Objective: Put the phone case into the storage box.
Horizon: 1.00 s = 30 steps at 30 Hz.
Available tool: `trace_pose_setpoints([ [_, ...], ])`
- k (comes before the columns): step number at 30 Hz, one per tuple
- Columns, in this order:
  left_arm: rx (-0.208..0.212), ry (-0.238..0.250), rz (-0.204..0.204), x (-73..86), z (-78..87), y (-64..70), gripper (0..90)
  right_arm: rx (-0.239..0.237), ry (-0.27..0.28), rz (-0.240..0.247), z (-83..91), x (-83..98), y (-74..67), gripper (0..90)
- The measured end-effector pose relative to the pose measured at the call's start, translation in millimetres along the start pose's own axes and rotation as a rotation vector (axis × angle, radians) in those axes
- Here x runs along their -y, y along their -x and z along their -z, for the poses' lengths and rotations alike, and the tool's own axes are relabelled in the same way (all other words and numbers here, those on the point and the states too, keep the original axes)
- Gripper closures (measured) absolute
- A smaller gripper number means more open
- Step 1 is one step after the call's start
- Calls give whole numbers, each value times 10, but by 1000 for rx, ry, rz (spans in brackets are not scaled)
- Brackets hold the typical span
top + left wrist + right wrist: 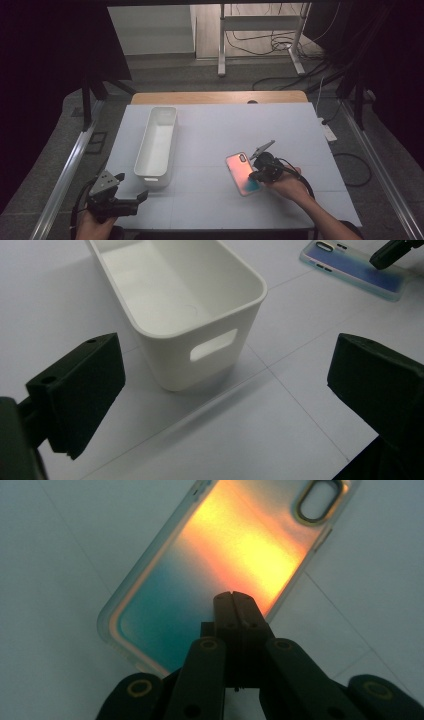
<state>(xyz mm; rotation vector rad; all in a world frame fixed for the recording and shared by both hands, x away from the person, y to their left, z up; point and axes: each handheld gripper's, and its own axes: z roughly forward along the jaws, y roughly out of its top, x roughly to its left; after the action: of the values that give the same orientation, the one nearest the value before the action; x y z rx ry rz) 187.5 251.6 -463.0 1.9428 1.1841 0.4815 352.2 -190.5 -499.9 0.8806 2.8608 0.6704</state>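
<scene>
An iridescent phone case (pixel 239 172) lies flat on the white table (pixel 215 130), right of centre, orange at its camera end and teal at the other. My right gripper (pixel 253 175) is over its right edge, jaws shut together with nothing seen between them. In the right gripper view the joined tips (pixel 234 600) sit above the case (pixel 225 545). A long white bin (pixel 150 179) stands empty at the left. My left gripper (pixel 132 186) rests at the front left corner, open. Its wide jaws (pixel 227 390) frame the bin's near end (pixel 170 370), with the case (pixel 350 270) farther off.
Bare white table surface spreads between the bin and the case and along the front edge. A wooden strip (pixel 220 96) borders the table's back. Beyond it stand a metal frame (pixel 260 22) and floor cables (pixel 280 45); a power strip (pixel 329 132) lies at the right.
</scene>
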Motion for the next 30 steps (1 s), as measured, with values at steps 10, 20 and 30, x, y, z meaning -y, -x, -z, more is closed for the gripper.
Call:
trace_pose_setpoints([
  [10, -2, -2, -2, -2, -2, 1, 29, 32, 3, -33, 36, 37, 150, 897],
  [20, -2, -1, -3, -2, -3, 2, 29, 55, 0, -63, 61, 60, 235, 896],
  [30, -2, 1, -3, -1, -1, 2, 29, 75, 109, -82, 283, 52, 163, 681],
])
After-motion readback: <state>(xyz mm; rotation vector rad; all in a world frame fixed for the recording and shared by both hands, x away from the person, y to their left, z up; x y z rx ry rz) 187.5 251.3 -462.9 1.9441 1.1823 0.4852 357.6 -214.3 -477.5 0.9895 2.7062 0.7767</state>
